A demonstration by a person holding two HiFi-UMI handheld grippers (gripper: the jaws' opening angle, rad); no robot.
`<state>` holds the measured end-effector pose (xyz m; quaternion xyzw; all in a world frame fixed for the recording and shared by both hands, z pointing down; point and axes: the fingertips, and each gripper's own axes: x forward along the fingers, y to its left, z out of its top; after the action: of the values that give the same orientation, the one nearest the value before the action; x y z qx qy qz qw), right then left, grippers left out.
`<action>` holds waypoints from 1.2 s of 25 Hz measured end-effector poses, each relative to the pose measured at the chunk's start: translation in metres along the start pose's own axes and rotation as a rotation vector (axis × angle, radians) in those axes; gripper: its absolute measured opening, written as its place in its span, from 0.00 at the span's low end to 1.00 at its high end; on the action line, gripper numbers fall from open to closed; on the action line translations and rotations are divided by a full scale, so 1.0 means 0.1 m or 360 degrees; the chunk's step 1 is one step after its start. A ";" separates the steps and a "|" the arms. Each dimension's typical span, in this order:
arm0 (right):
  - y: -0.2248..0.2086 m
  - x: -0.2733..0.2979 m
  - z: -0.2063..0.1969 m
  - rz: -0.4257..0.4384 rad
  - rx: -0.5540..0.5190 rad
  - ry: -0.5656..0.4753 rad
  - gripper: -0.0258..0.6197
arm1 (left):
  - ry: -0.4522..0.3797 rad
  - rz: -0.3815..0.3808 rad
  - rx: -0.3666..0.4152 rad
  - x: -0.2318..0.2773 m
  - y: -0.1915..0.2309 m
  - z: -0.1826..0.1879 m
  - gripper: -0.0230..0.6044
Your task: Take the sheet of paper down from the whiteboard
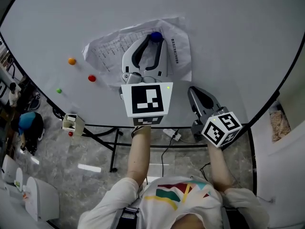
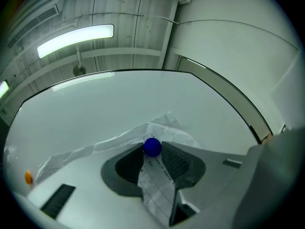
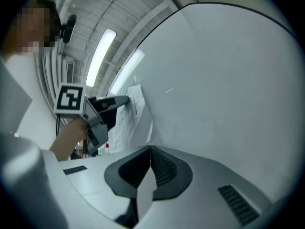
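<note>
A crumpled printed sheet of paper (image 1: 109, 51) hangs on the whiteboard (image 1: 228, 32) under a blue ball magnet (image 1: 156, 36). My left gripper (image 1: 154, 40) reaches up over the sheet, and its two fingertips press on the blue magnet (image 2: 152, 147) from both sides. In the left gripper view the paper (image 2: 157, 185) runs down between the jaws. My right gripper (image 1: 193, 90) is shut with nothing in it, lower right of the sheet, close to bare board. The right gripper view shows its shut jaws (image 3: 151, 148), the left gripper (image 3: 119, 100) and the paper (image 3: 138, 109).
Orange (image 1: 71, 61), red (image 1: 91, 78) and green (image 1: 58, 90) magnets sit on the board left of the sheet. A small holder (image 1: 72, 123) hangs at the board's lower edge. The stand's legs and a power strip (image 1: 172, 135) are on the floor below.
</note>
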<state>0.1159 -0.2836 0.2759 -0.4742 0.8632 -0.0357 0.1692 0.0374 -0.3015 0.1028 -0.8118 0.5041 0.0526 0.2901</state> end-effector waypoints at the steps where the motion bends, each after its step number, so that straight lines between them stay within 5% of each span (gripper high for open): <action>1: 0.02 0.00 0.04 0.0045 0.0034 -0.0040 0.06 | -0.0004 -0.0001 -0.0004 0.00 0.00 0.00 0.30; 4: 0.06 0.04 0.15 0.0120 0.0086 -0.0066 0.09 | -0.0011 0.0001 -0.0011 0.00 0.01 0.00 0.30; 6: 0.07 0.07 0.20 0.0153 0.0131 -0.0080 0.24 | -0.0015 0.0002 -0.0017 0.01 0.01 0.01 0.30; 14: 0.12 0.19 0.29 0.0288 0.0314 -0.0138 0.24 | -0.0018 -0.0010 -0.0017 0.00 0.01 0.00 0.30; 18: 0.10 0.24 0.39 0.0250 0.0332 -0.0216 0.22 | -0.0024 -0.0011 -0.0007 -0.01 0.01 0.01 0.30; 19: 0.07 0.24 0.38 0.0207 0.0322 -0.0213 0.07 | -0.0024 -0.0013 -0.0002 -0.01 0.01 0.02 0.30; 30: 0.14 0.16 0.25 0.0153 0.0135 -0.0143 0.06 | -0.0062 0.0016 0.0042 0.00 0.11 0.11 0.30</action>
<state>0.1045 -0.2868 0.2451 -0.4257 0.8743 -0.0428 0.2291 0.0303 -0.2993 0.0887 -0.8041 0.5031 0.0631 0.3103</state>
